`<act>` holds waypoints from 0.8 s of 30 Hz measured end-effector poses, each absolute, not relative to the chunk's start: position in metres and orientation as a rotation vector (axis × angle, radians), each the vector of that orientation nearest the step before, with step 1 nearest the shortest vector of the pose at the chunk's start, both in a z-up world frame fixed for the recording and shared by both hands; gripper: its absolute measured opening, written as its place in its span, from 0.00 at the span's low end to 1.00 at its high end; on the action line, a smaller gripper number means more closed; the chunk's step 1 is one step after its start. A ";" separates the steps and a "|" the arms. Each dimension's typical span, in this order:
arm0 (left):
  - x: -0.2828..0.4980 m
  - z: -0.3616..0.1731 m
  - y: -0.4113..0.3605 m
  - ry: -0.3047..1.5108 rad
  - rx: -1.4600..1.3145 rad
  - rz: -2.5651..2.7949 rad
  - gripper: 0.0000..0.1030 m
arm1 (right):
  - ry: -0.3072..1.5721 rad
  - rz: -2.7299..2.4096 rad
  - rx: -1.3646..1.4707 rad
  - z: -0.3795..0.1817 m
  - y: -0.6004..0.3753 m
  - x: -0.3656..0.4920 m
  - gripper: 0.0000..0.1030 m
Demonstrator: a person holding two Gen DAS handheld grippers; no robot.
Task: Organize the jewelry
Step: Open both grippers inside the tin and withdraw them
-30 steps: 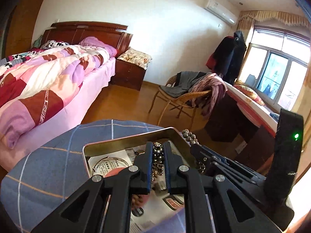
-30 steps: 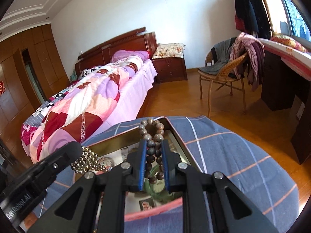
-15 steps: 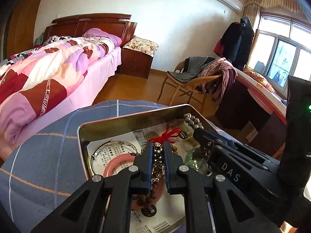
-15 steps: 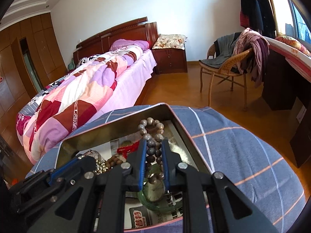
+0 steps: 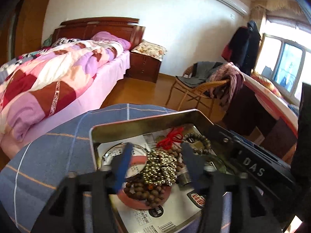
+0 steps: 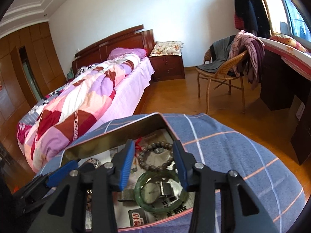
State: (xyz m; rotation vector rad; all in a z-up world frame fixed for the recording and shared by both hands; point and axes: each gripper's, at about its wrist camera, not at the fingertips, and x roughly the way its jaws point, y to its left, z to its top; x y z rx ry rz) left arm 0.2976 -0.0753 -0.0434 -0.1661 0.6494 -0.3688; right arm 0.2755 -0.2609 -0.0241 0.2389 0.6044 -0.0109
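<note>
The left hand-held gripper (image 5: 155, 155) hangs over a metal tin (image 5: 136, 125), its jaws opening, with nothing pressed between the pads. Under the gap lies a heap of small gold-coloured beads (image 5: 160, 169) on top of a string of brown wooden beads (image 5: 145, 192), both resting on a pink bangle (image 5: 136, 203) on the printed paper that lines the tin. A little farther in lie a bracelet of dark beads (image 5: 198, 142) and a red knotted cord (image 5: 172, 136). A silver bangle (image 5: 110, 151) lies at the left of the tin.

The right hand-held gripper (image 6: 154, 156) is also opening, its blue pads clear of everything. The dark bead bracelet (image 6: 155, 158) lies flat in the tin (image 6: 108, 137) between and just beyond the fingertips, touched by neither. Nearer the camera, a green jade bangle (image 6: 140, 200) lies flat with a wristwatch (image 6: 151, 191) inside its ring.

The tin sits on a tabletop covered with a blue checked cloth (image 6: 233, 155). Beyond it is a wooden floor, with a bed (image 6: 87, 101) under a pink and red patchwork quilt on the left and a nightstand (image 6: 169, 66) beside the headboard. A wicker chair (image 6: 221, 73) draped with clothes stands on the right, near a dark desk (image 6: 281, 81) below the window.
</note>
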 end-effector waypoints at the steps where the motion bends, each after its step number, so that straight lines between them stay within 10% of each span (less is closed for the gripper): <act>1: 0.298 -0.043 -0.072 0.646 -0.186 -0.369 0.68 | 0.603 -0.015 0.250 -0.024 -0.262 0.276 0.50; 3: 0.297 -0.042 -0.068 0.633 -0.224 -0.375 0.71 | 0.596 -0.028 0.270 -0.024 -0.266 0.275 0.66; 24: 0.261 -0.019 -0.048 0.580 -0.150 -0.225 0.85 | 0.603 -0.055 0.228 -0.007 -0.251 0.245 0.90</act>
